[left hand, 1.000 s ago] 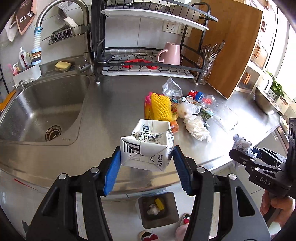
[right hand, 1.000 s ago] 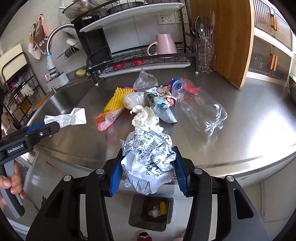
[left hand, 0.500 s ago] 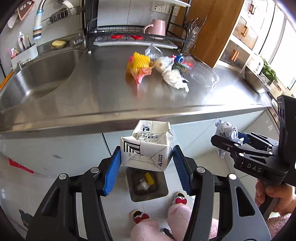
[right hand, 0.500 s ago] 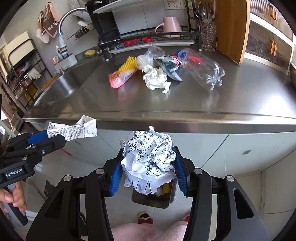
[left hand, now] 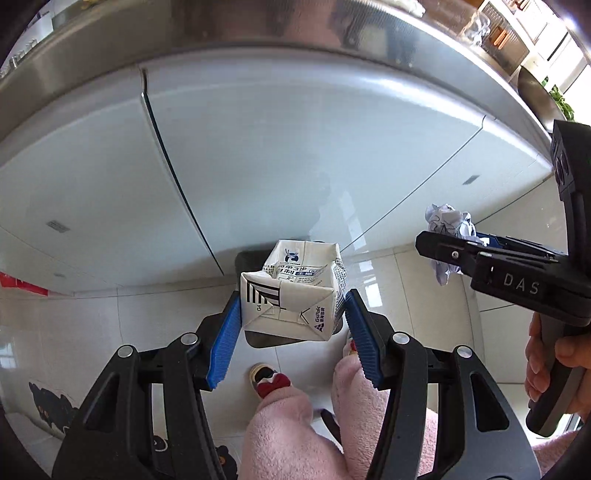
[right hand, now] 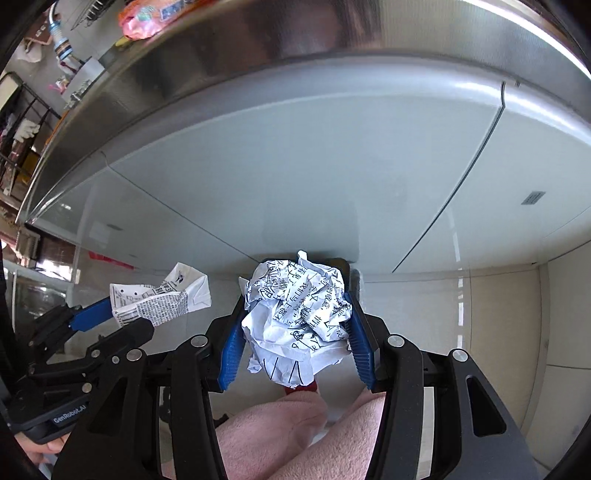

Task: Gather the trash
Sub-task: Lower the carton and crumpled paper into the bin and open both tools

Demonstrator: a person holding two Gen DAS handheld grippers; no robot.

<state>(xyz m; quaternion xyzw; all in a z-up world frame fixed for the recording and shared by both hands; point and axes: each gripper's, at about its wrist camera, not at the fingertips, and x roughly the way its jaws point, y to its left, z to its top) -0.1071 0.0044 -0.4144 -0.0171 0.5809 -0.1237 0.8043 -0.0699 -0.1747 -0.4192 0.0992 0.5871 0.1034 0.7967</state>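
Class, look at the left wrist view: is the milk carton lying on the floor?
No. The milk carton is clamped between the blue pads of the left gripper, held above the floor.

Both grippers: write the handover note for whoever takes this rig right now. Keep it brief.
Left gripper: shut on the flattened milk carton, pointing steeply down.
Right gripper: shut on the crumpled paper ball, also pointing down.
Both loads hang in front of the cabinet doors, below the steel counter edge. The dark bin on the floor sits right under the carton, mostly hidden by it.
Done: both pieces are picked up and carried to the bin.
Left: release both into the bin. At least one pink wrapper shows on the counter; the rest of the counter top is out of view.
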